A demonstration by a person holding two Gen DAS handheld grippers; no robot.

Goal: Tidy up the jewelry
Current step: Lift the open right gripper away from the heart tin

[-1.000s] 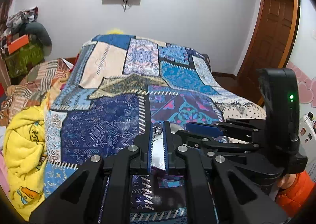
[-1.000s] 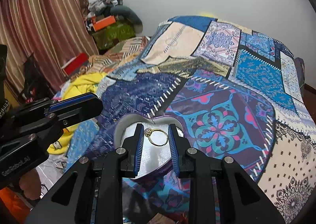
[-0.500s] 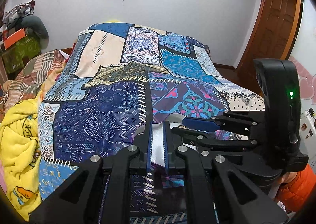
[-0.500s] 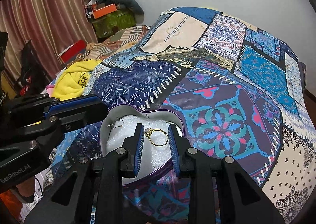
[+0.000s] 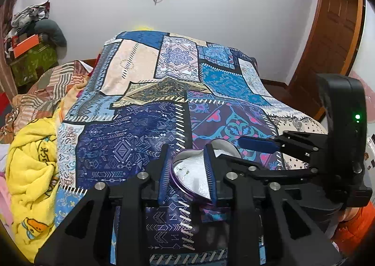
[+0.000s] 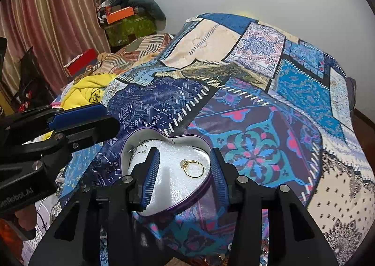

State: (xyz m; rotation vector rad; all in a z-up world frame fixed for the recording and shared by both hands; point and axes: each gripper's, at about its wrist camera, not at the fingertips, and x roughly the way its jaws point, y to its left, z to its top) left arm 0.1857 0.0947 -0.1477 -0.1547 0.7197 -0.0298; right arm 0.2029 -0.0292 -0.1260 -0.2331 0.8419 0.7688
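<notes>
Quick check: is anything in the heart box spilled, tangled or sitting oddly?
Nothing stands out. The purple heart-shaped tin sits level on the patchwork quilt. The gold ring lies flat on its white foam liner, and the small silver earrings lie in the far left lobe. Nothing has spilled outside.

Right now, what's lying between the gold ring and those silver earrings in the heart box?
Only bare white foam, seen in the right wrist view, separates the gold ring from the silver earrings inside the heart box.
</notes>
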